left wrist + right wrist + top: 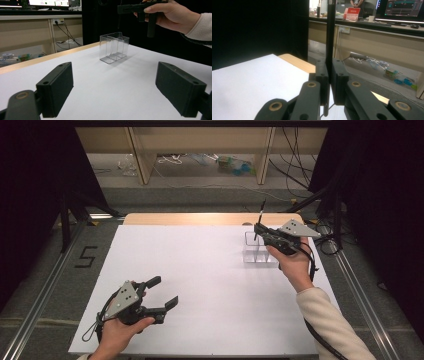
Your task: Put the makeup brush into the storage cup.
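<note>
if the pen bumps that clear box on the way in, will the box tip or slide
The clear divided box looks thin-walled and empty, so probably light; a nudge would likely slide it on the smooth white table. It stands taller than it is deep, so a bump near its rim might tip it. The pen seems stiff in the right gripper.

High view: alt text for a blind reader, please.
The right gripper holds a thin black pen upright above a clear divided container at the far right of a white table. The left gripper rests open near the front left.
</note>
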Demonstrator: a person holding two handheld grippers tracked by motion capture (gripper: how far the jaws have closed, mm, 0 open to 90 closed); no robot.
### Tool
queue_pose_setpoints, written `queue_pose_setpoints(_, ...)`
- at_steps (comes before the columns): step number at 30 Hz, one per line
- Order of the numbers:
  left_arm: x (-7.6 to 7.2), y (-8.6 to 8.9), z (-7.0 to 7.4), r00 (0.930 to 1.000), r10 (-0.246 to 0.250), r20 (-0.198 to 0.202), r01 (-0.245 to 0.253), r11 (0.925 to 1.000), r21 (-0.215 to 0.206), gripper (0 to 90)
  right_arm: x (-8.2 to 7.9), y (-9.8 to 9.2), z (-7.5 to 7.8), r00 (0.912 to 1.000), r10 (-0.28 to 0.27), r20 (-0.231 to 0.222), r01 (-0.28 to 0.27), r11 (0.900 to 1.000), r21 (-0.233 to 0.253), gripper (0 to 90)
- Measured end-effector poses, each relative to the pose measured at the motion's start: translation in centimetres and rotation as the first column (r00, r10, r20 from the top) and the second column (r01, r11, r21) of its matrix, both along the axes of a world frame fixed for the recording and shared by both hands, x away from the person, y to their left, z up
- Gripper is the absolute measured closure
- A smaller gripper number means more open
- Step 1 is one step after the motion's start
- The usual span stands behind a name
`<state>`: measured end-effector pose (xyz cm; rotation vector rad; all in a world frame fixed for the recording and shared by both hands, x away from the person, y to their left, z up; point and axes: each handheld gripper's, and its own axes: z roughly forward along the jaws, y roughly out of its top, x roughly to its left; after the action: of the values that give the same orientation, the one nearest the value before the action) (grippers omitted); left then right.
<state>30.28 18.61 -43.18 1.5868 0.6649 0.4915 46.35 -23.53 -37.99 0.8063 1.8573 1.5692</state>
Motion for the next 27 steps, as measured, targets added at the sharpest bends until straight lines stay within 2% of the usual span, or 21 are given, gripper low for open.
queue_pose_setpoints(9,0.0,0.03,0.0,1.0,0.001,0.001,-0.001,1.0,-0.001,14.9,0.34,0.09,-0.01,1.0,-0.006,-0.005,0.006,1.0,-0.006,85.9)
queue_pose_setpoints(13,-0.01,0.02,-0.01,1.0,0.0,0.001,0.0,1.0,0.0,14.9,0.54,0.17,-0.02,1.0,-0.002,0.009,0.002,1.0,0.002,85.9)
queue_pose_setpoints(16,0.0,0.03,-0.02,1.0,0.001,0.001,-0.001,1.0,0.002,14.9,0.54,0.1,0.08,1.0,-0.008,-0.006,0.008,1.0,-0.015,85.9)
queue_pose_setpoints(18,0.0,0.02,-0.02,1.0,0.001,0.0,-0.001,1.0,0.0,14.9,0.65,0.17,0.0,1.0,-0.009,0.001,0.009,1.0,-0.003,85.9)
queue_pose_setpoints(27,-0.01,0.02,-0.02,1.0,0.0,0.001,0.0,1.0,-0.001,14.9,0.92,0.34,-0.08,0.9999,-0.012,-0.001,0.012,1.0,-0.01,85.9)
